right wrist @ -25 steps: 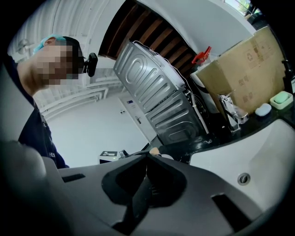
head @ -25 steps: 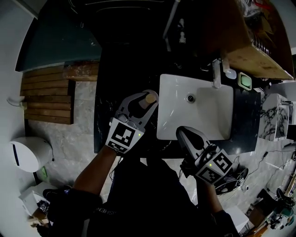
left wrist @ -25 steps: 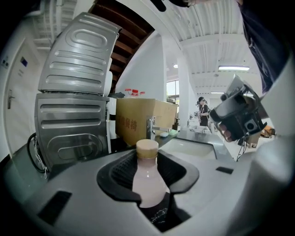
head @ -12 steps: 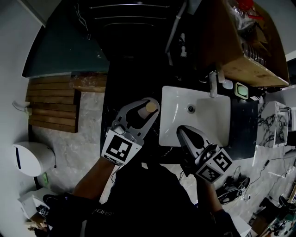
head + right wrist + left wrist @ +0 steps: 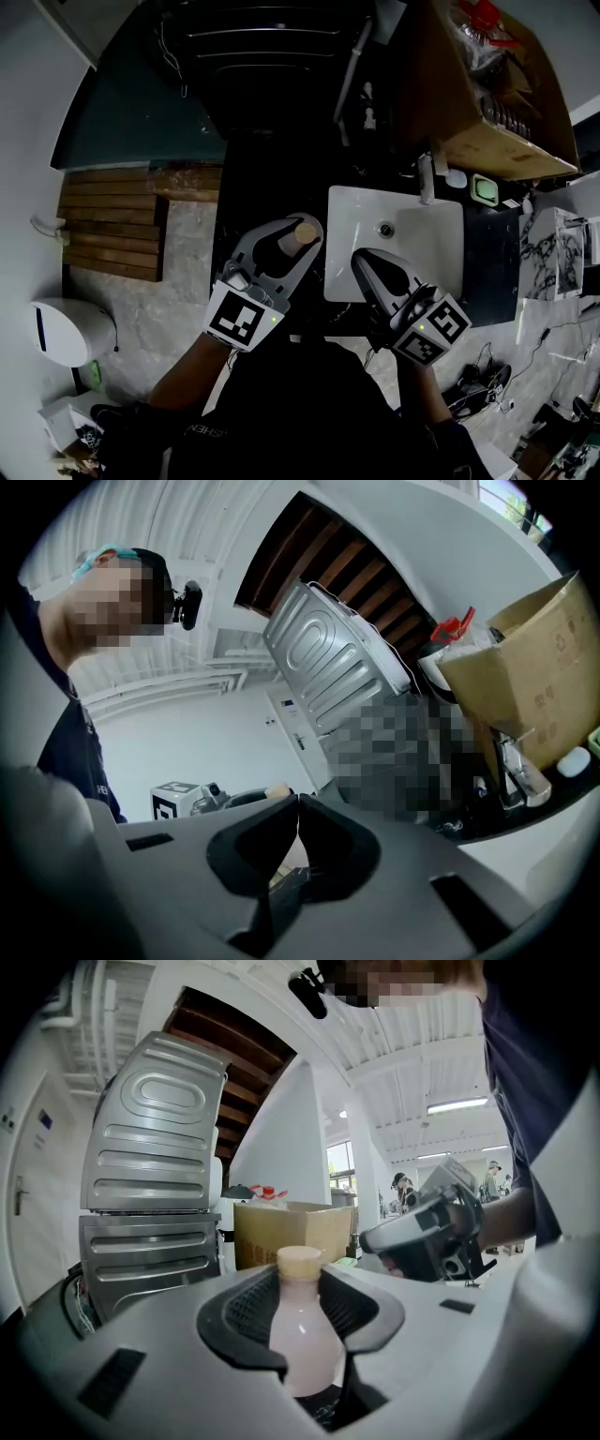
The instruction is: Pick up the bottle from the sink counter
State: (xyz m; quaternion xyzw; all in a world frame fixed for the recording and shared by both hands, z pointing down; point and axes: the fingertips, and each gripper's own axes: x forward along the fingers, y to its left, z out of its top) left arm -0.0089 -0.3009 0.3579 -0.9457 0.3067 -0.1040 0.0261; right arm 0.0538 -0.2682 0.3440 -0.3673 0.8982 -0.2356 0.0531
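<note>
A pale pink bottle [image 5: 306,232] with a tan cap stands upright between the jaws of my left gripper [image 5: 296,229], which is shut on its body. It hangs above the dark counter [image 5: 272,169], left of the white sink [image 5: 441,272]. In the left gripper view the bottle [image 5: 302,1335] fills the gap between the ribbed pads of the left gripper [image 5: 305,1281]. My right gripper [image 5: 362,259] hovers over the sink's front left corner, shut and holding nothing. Its tips touch in the right gripper view [image 5: 298,803].
A faucet [image 5: 427,178] and a green soap dish [image 5: 485,187] sit behind the basin. A cardboard box [image 5: 487,112] stands at the back right. A grey ribbed lid [image 5: 150,1147] stands upright behind the counter. On the floor at the left lie a wooden slat mat [image 5: 112,225] and a white bin [image 5: 66,333].
Both grippers have risen towards the head camera. The bottle has come up with the left gripper, still held between its jaws. The right gripper stays shut.
</note>
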